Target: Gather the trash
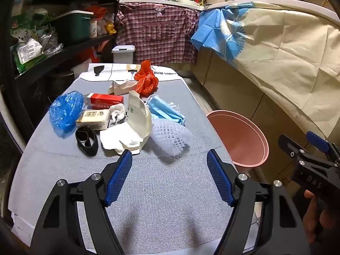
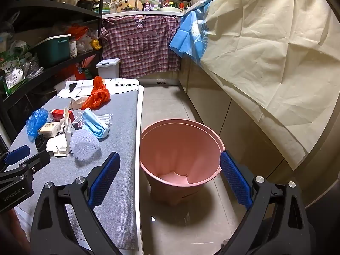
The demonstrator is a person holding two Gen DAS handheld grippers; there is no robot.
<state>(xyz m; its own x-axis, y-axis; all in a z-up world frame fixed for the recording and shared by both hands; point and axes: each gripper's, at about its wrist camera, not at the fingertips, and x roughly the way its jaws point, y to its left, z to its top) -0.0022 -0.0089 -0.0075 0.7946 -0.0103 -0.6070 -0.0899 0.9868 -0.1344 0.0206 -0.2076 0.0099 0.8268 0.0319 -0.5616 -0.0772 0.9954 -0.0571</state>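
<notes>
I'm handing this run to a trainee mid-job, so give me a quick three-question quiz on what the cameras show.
1. True or false: the pink bin stands on the table.
2. Which piece of trash lies nearest the left gripper: A) red plastic bag, B) white foam net, C) blue face mask?
3. Fill in: both the left gripper and the right gripper are ____ and hold nothing.

Key: 1 false, it stands on the floor beside the table; 2 B; 3 open.
</notes>
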